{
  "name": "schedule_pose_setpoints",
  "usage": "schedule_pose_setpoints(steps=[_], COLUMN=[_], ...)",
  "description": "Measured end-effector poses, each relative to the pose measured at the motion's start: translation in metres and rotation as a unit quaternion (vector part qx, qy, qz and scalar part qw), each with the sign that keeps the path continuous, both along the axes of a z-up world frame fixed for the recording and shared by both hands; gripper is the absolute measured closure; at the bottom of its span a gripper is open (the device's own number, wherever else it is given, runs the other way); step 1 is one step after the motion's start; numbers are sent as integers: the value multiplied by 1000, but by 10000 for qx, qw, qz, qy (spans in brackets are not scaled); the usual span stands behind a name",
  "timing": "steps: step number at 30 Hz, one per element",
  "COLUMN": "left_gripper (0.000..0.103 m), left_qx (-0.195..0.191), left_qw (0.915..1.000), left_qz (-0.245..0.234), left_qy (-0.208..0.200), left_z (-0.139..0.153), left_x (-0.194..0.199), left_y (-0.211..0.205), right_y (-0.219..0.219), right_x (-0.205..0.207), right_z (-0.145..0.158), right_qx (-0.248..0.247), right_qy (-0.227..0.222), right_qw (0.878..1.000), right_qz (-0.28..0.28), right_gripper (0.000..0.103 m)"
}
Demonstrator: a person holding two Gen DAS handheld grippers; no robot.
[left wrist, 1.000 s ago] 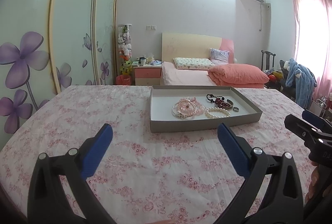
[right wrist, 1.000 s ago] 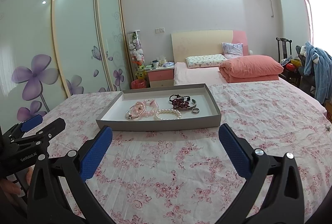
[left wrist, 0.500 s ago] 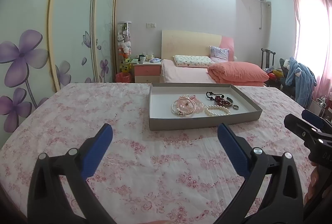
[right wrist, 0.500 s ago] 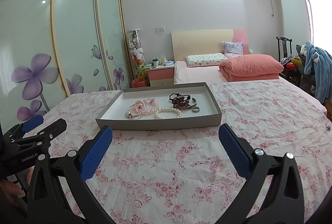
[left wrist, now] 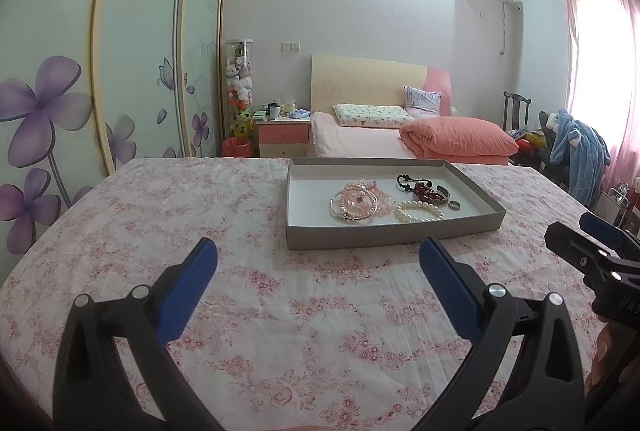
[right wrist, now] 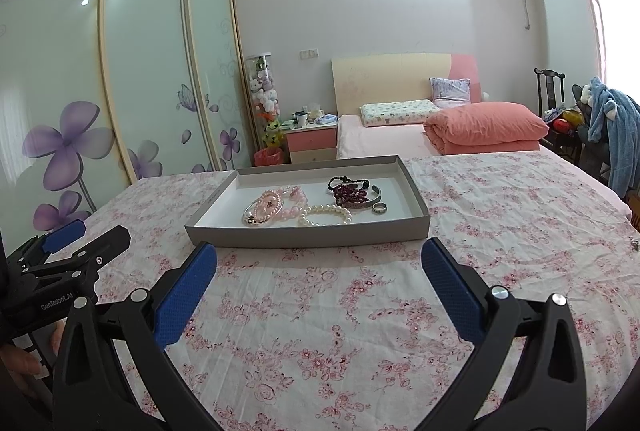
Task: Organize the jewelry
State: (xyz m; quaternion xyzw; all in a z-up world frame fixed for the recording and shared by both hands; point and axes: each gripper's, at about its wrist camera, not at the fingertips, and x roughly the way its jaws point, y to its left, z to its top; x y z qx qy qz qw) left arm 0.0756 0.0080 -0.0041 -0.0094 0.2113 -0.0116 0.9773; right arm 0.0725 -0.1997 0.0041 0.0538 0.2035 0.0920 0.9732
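Observation:
A shallow grey tray (left wrist: 384,234) (right wrist: 304,236) lies on the floral tablecloth ahead of both grippers. In it lie pink bead bracelets (left wrist: 354,201) (right wrist: 267,207), a white pearl bracelet (left wrist: 419,212) (right wrist: 326,214), a dark red bead bracelet (left wrist: 424,188) (right wrist: 352,193), a silver cuff and a small silver ring (left wrist: 454,205) (right wrist: 380,208). My left gripper (left wrist: 318,263) is open and empty, short of the tray's near wall. My right gripper (right wrist: 319,265) is open and empty, just before the tray. Each gripper shows in the other's view at the edge.
The table carries a pink floral cloth (left wrist: 280,311). Behind it stand a bed with an orange quilt (left wrist: 456,141), a pink nightstand (left wrist: 283,139), sliding wardrobe doors with purple flowers (left wrist: 48,111), and a chair with blue clothes (left wrist: 580,151).
Both grippers have stayed open. The left view has risen slightly, so the tray sits a little lower in frame. The right view is nearly unchanged.

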Motion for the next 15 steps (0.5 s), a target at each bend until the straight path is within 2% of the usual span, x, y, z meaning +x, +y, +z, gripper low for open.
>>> schedule_pose_setpoints(steps=[15], left_gripper=[4], left_qx=[8], left_qw=[10000], left_qz=[32], left_qy=[83], left_z=[-4], left_x=[4], left_y=[-1], right_y=[0], right_x=[3], right_z=[-1], right_qx=[10], right_qy=[48], right_qw=[10000], right_qz=[-1], right_gripper=[2])
